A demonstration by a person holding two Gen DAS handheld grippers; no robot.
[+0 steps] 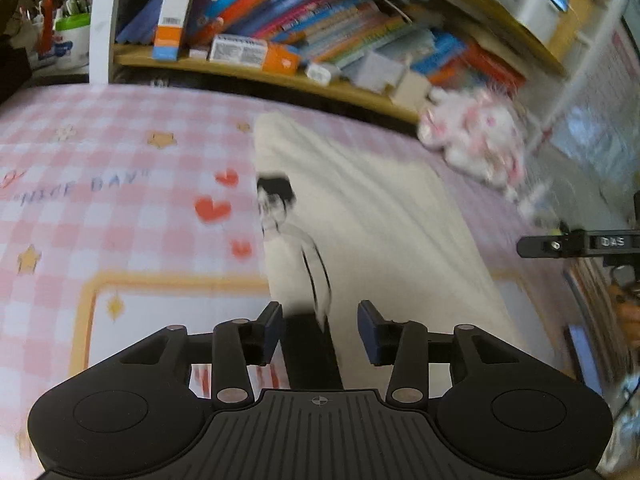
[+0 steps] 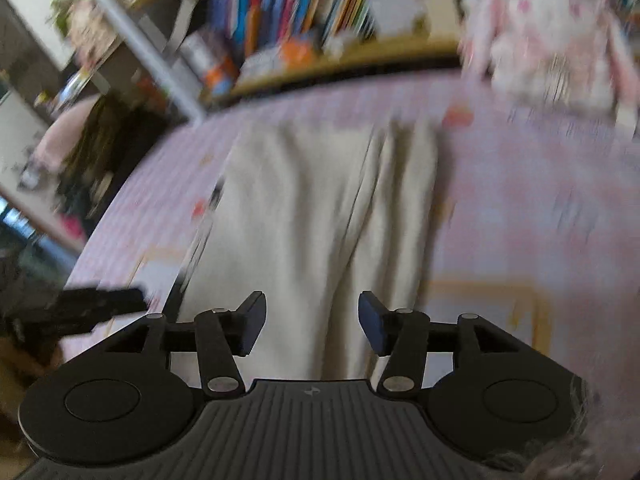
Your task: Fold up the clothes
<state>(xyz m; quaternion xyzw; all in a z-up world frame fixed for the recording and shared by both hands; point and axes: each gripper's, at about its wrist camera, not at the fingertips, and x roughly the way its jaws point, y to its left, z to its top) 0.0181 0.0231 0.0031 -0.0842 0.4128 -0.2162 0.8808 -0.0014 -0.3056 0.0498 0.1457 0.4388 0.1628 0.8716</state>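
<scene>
On the checked cloth (image 1: pixel 120 152), both grippers (image 1: pixel 320 320) (image 2: pixel 312 320) gape empty over the folded garment (image 1: pixel 360 208).

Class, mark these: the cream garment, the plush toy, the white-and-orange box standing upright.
cream garment (image 1: pixel 372 208), left wrist view, its bare middle.
plush toy (image 1: pixel 476 136), left wrist view, its body.
white-and-orange box (image 1: pixel 174 16), left wrist view, its front face.

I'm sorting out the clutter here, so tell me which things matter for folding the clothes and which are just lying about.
For the job:
- cream garment, lying on the pink checked bedspread
- left gripper, jaws apart
- right gripper, jaws apart

Lying about:
- plush toy
- books on the shelf
- white tub of pens
</scene>
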